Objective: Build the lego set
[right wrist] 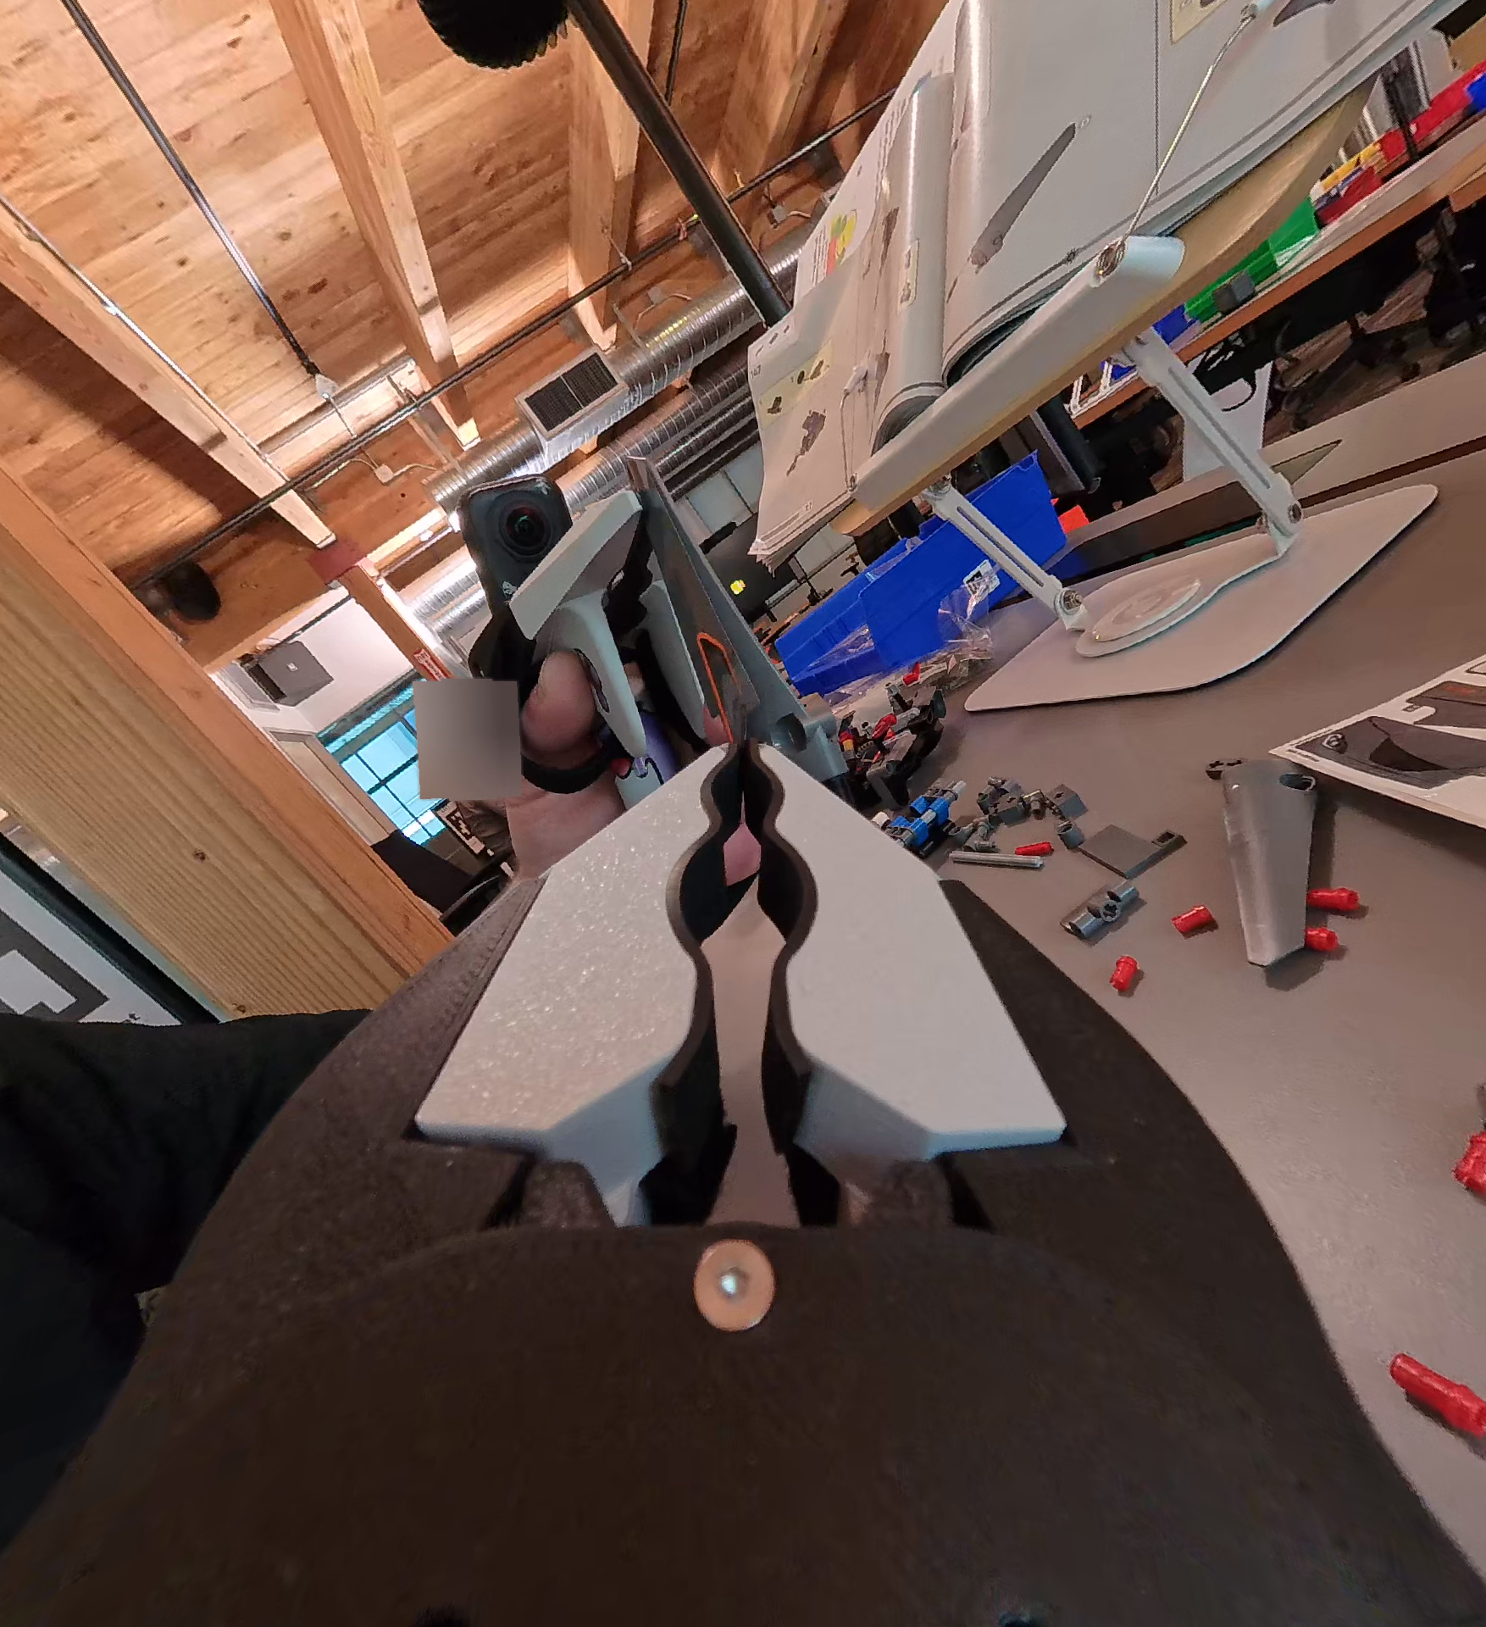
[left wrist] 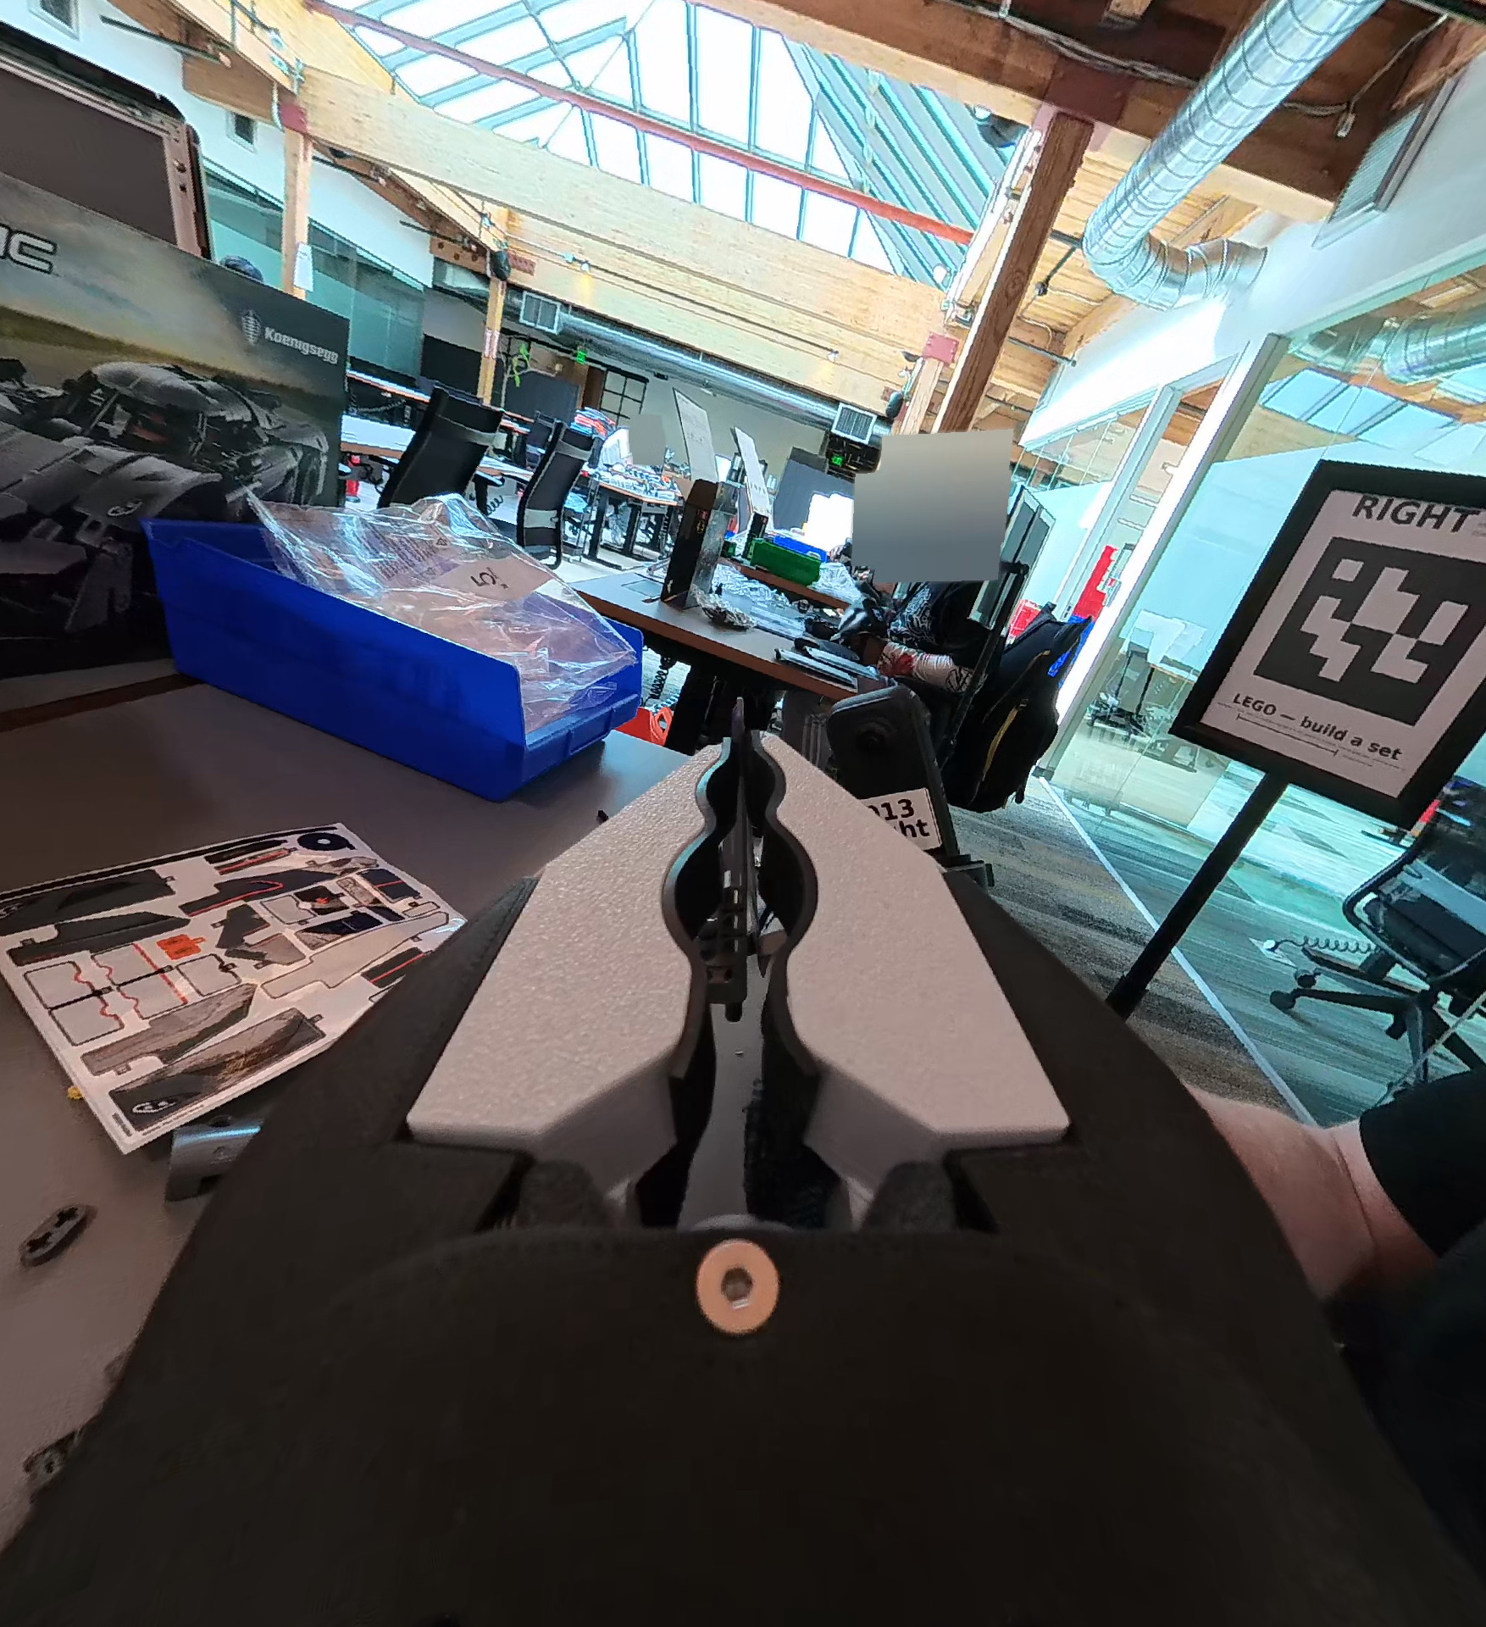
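Note:
My left gripper is shut on a thin grey panel, seen edge-on between its fingers. In the right wrist view the left gripper holds this long tapered panel, which carries an orange-edged sticker, up in the air. My right gripper has its tips together right at the panel's lower end; I cannot tell whether they pinch it. The right gripper also shows in the left wrist view, behind the left fingers. A sticker sheet lies on the grey table.
Another grey tapered panel, red pins, grey connectors and a part-built assembly lie on the table. An instruction booklet sits on a white stand. A blue bin holds plastic bags. The set's box stands behind.

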`<act>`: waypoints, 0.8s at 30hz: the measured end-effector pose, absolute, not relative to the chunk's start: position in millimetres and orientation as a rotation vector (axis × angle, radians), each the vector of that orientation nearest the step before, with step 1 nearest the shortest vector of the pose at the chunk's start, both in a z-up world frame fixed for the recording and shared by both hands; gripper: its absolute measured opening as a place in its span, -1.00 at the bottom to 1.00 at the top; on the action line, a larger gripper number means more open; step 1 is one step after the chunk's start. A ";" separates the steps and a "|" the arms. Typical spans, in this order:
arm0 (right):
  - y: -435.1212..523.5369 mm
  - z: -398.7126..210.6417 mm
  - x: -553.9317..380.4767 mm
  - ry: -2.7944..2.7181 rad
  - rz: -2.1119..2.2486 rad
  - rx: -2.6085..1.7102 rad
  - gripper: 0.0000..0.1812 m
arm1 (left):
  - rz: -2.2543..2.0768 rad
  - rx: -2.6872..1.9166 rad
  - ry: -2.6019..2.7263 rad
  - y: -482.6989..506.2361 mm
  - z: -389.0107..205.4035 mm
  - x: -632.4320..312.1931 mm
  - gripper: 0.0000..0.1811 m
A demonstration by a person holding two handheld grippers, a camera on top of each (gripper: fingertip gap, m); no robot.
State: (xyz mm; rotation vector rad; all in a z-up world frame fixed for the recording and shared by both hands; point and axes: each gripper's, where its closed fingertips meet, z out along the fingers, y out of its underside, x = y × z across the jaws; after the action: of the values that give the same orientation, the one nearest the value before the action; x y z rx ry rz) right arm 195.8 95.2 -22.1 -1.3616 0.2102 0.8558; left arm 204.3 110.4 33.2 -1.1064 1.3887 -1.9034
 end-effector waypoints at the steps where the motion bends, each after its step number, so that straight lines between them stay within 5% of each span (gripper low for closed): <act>1: 95.6 -22.5 195.8 0.211 0.855 -1.362 -1.00 | -1.905 -1.108 1.388 110.2 33.0 204.5 -1.00; 24: 104.9 -23.6 195.0 0.223 0.807 -1.371 -1.00 | -1.870 -1.068 1.376 105.2 36.1 203.4 -1.00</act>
State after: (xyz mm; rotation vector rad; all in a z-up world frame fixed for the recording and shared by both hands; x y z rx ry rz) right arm 195.0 104.9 -23.6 -1.3715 0.2230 0.8075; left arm 203.4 105.2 36.1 -1.0680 1.3762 -1.8704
